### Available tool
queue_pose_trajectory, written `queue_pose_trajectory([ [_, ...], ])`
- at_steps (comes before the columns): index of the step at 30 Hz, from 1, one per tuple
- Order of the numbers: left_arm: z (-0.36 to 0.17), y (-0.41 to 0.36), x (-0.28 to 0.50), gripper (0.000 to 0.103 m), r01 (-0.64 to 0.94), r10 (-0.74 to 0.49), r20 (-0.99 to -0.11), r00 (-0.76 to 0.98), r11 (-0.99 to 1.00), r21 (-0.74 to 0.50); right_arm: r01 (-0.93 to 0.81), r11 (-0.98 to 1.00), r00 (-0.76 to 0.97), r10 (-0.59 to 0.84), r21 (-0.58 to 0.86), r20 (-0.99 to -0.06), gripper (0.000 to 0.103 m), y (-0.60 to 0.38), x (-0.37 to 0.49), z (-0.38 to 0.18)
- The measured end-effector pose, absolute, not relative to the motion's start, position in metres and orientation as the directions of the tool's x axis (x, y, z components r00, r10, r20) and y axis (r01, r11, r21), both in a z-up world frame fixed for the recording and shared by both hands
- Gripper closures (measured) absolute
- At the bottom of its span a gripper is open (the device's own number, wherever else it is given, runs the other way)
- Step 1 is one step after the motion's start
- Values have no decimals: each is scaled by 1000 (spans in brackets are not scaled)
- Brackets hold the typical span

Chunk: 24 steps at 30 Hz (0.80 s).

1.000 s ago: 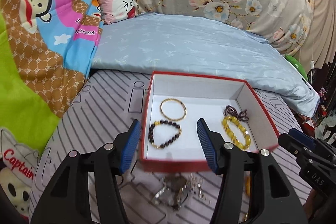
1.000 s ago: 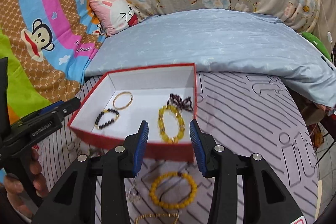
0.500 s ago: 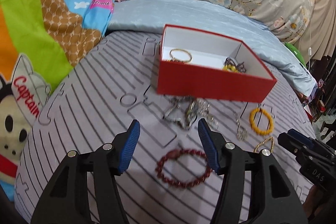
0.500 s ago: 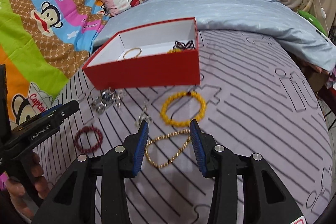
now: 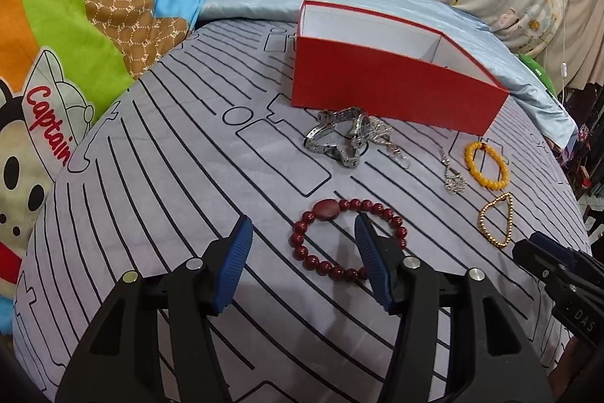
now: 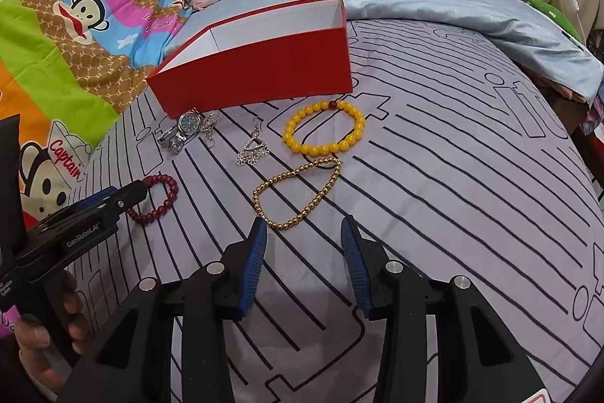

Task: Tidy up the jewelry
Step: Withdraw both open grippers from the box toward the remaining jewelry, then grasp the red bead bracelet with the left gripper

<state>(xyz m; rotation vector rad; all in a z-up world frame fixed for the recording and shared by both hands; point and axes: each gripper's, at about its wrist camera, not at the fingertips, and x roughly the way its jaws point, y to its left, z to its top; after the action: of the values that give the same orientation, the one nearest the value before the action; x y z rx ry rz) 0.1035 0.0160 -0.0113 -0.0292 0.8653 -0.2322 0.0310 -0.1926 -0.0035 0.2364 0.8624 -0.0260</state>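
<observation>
My left gripper (image 5: 302,237) hangs with fingers apart over the red bead bracelet (image 5: 349,238); my right gripper (image 6: 304,233), fingers apart and empty, has the gold chain (image 6: 298,193) at twelve o'clock.

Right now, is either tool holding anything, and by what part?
Nothing is held. The left tool stands open over the red bracelet, pads not pressing it. The right tool is open just short of the gold chain.
</observation>
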Motion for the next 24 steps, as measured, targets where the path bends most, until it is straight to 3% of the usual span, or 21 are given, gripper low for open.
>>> queue_pose_trajectory([
  [10, -13, 4, 108, 59, 230, -204, -760, 617, 970, -74, 116, 974, 650, 75, 196, -756, 62, -190, 32, -9],
  [19, -12, -4, 114, 84, 255, -220, -758, 613, 964, -73, 118, 973, 651, 76, 200, -755, 62, -190, 33, -9],
  [20, -12, -4, 114, 95, 260, -226, -758, 612, 963, -77, 119, 972, 651, 78, 203, -755, 62, -191, 33, -9],
  [24, -12, -6, 112, 95, 269, -241, -755, 609, 959, -89, 125, 970, 651, 79, 210, -755, 62, -195, 40, -8],
])
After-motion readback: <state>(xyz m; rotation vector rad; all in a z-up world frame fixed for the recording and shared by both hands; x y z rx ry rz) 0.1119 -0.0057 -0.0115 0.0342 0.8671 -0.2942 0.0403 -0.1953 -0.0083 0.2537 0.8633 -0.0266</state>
